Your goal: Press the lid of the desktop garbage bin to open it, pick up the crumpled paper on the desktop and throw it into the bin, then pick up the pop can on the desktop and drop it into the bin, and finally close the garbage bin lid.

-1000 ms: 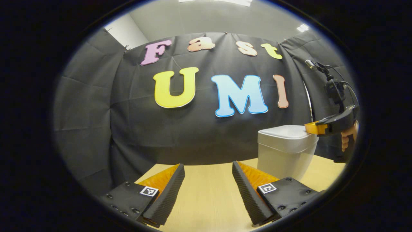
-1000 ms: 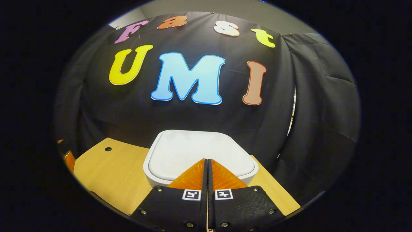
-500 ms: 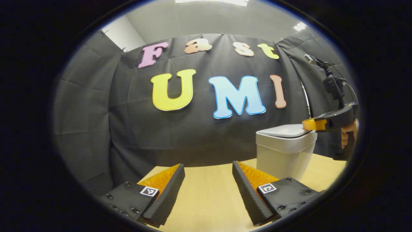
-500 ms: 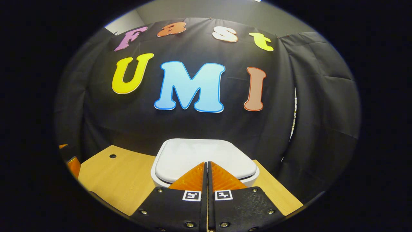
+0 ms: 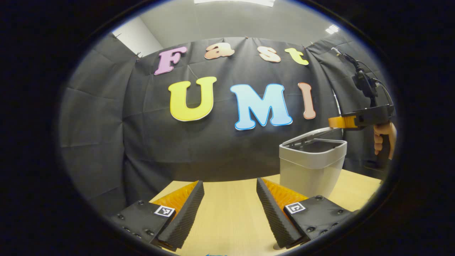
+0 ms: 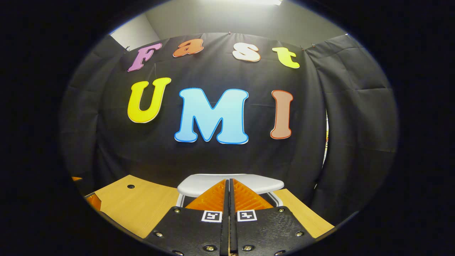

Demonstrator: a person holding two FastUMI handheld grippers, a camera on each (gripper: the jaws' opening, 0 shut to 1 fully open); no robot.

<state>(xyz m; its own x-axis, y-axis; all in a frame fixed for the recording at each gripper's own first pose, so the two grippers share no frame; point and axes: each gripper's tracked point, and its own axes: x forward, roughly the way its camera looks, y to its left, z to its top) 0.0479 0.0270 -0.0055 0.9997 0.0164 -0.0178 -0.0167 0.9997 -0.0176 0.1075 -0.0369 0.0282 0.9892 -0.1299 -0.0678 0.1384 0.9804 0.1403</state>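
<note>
One bin (image 5: 312, 167), lid (image 6: 231, 184) raised; left claw (image 5: 230, 199) spread, right claw (image 6: 229, 193) pressed together.

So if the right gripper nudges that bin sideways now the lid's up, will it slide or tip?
Probably slide: the bin looks like thin light plastic on a smooth wooden desktop. It narrows toward its base, so a high push could tip it. The raised lid likely flexes.

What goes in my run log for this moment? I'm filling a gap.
step: open bin | lid: partly raised | bin: on table | right gripper: shut, above lid | left gripper: open, holding nothing
</note>
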